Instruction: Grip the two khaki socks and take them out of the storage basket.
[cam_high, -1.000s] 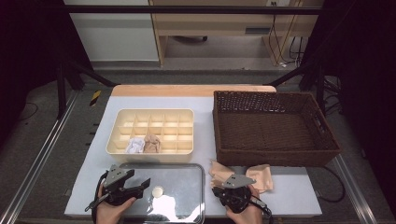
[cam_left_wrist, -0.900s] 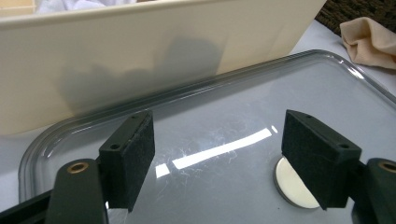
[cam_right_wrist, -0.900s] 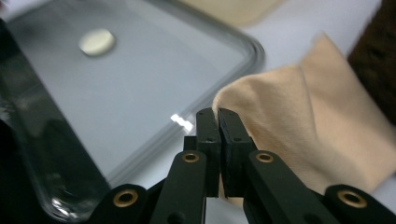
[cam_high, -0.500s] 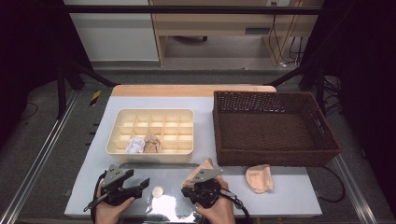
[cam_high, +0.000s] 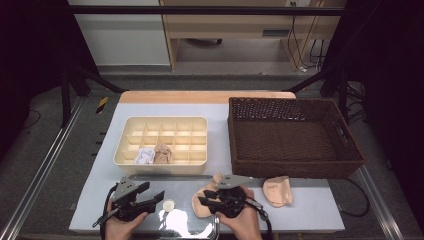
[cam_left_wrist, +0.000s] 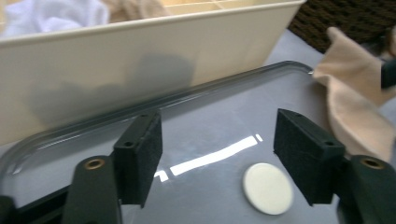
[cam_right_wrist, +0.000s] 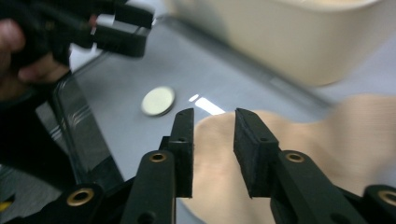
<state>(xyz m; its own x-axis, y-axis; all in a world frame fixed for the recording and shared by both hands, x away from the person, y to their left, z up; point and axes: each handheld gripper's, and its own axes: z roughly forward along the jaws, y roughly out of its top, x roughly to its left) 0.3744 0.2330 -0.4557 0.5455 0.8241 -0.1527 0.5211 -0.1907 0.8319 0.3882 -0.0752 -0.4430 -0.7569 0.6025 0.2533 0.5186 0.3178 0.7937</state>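
A beige sock (cam_high: 201, 209) lies flat over the right edge of a shiny metal tray (cam_high: 180, 227). My right gripper (cam_high: 207, 200) hovers right over the sock (cam_right_wrist: 327, 135). Its jaws (cam_right_wrist: 214, 116) have just been opening and stand a little apart, open, with the cloth below them and not pinched. My left gripper (cam_high: 152, 197) sits at the tray's left. It is open (cam_left_wrist: 217, 135), its jaws have just been closing a little, and nothing is between them. A small white disc (cam_left_wrist: 267, 188) rests on the tray beside its right jaw. A second beige sock (cam_high: 277, 191) lies on the table to the right.
A cream divided organizer (cam_high: 162, 161) stands behind the tray, with a white and a beige cloth item in two front cells. A dark wicker basket (cam_high: 295, 167) stands at the right. The organizer wall (cam_left_wrist: 140, 60) rises close ahead of my left gripper.
My right gripper has carried one sock leftward, away from the other sock and onto the tray's right edge. Its jaws have parted and the sock now lies flat. My left hand has stayed put.
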